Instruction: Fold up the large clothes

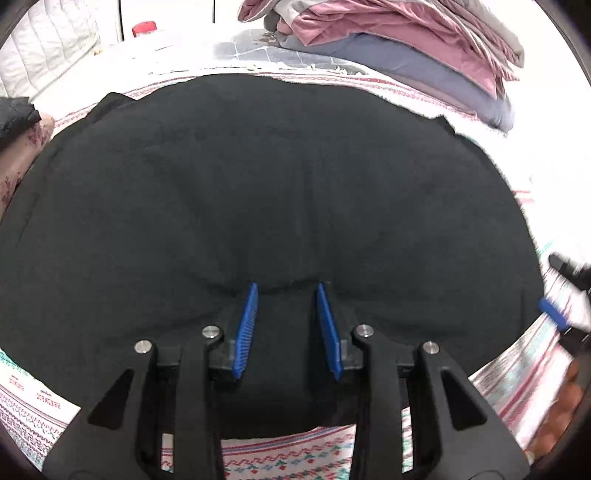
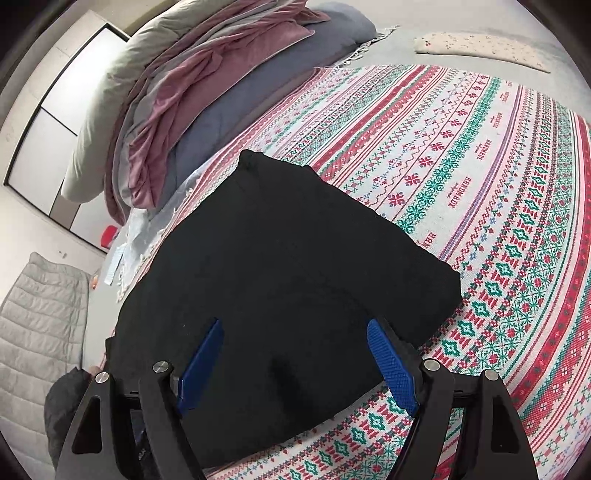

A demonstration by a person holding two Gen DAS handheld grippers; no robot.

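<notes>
i have the left gripper [image 1: 286, 306] low over the near edge of the black garment [image 1: 258, 184], jaws part open with nothing pinched, i judge ready for another fold. the right gripper [image 2: 295, 350] hovers wide open and empty. the garment lies folded on the patterned bedspread [image 2: 480, 184]; piled bedding [image 2: 207, 92] sits far left.

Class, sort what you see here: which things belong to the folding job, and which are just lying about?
Job: black garment; left gripper; right gripper; patterned cloth under it.
Lying about: pile of bedding; red thing; grey quilted pad.
</notes>
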